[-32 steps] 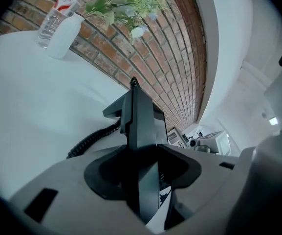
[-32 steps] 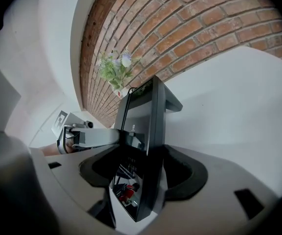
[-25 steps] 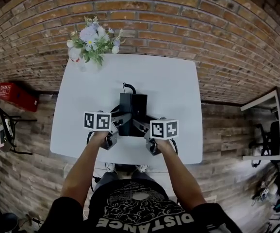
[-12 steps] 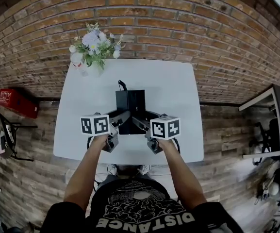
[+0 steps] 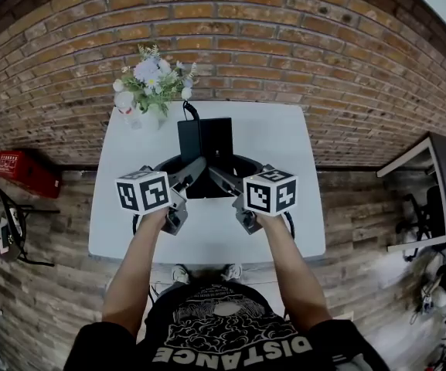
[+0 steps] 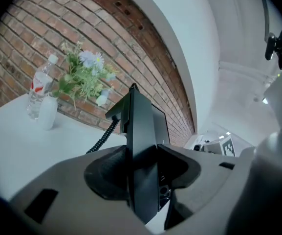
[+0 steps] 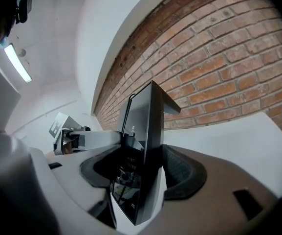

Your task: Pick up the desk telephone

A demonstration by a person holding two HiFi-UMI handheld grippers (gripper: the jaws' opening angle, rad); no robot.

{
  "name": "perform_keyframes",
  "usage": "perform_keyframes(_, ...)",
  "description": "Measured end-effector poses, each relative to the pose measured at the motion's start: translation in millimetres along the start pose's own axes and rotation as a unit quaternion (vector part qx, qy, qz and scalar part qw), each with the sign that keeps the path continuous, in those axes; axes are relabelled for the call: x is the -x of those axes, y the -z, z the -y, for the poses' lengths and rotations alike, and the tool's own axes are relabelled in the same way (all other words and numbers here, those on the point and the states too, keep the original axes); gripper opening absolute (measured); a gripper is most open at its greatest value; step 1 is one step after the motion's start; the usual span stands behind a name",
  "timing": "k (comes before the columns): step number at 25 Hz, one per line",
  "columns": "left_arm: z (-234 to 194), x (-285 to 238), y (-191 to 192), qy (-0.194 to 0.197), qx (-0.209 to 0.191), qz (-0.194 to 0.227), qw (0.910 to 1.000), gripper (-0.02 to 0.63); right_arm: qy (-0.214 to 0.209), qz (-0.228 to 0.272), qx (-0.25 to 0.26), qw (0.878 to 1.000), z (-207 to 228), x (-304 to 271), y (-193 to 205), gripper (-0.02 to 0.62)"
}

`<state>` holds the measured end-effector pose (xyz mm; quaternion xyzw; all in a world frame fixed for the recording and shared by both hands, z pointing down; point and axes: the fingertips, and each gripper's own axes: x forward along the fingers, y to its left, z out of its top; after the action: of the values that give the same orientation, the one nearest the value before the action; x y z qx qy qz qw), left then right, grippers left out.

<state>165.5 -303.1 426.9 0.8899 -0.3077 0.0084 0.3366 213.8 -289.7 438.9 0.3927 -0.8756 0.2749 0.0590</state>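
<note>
- Telephone (image 5: 205, 154) — black, held up between the two grippers over the far half of the table (image 5: 280, 149), near the flowers (image 5: 153, 76).
- Left gripper (image 5: 189, 174) is clamped on its left edge. In the left gripper view the dark body (image 6: 143, 151) stands edge-on between the pads, and both press on it.
- Right gripper (image 5: 224, 180) is clamped on the opposite edge in the same way. In the right gripper view the slab (image 7: 148, 141) fills the gap between the pads, keypad side facing left.
- Done, as far as I can judge: the grasp is made and the lift is under way. White table top shows under the lower edge in both gripper views, so it looks clear of the surface.
- Left: little, perhaps only holding it steady in the air. The cord (image 6: 100, 142) hangs from the back toward the table and may tug if the lift goes higher.
- Position: it sits just ahead of both hands, centred between them. The jaws close in on its near half from either side — neither gripper reaches its far end.
</note>
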Motion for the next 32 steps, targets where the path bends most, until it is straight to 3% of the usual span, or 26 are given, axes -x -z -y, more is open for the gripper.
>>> perform_keyframes(10, 44.7, 14.5, -63.1, 0.011, -0.077, 0.043, 0.9961, 0.195, -0.007, 0.068, 0.045, 0.997, -28.6, 18.6, -65.5, 0.258)
perform_keyframes(20, 95.7, 38.5, -112.0, 0.035, -0.147, 0.098, 0.9836, 0.195, -0.006, 0.133, 0.106, 0.985, -65.6, 48.6, -120.4, 0.258)
perform_keyframes(32, 131.8, 56.0, -151.1, 0.047, -0.199, 0.153, 0.9668, 0.195, 0.0, 0.179, 0.157, 0.971, -93.0, 68.0, -164.5, 0.259)
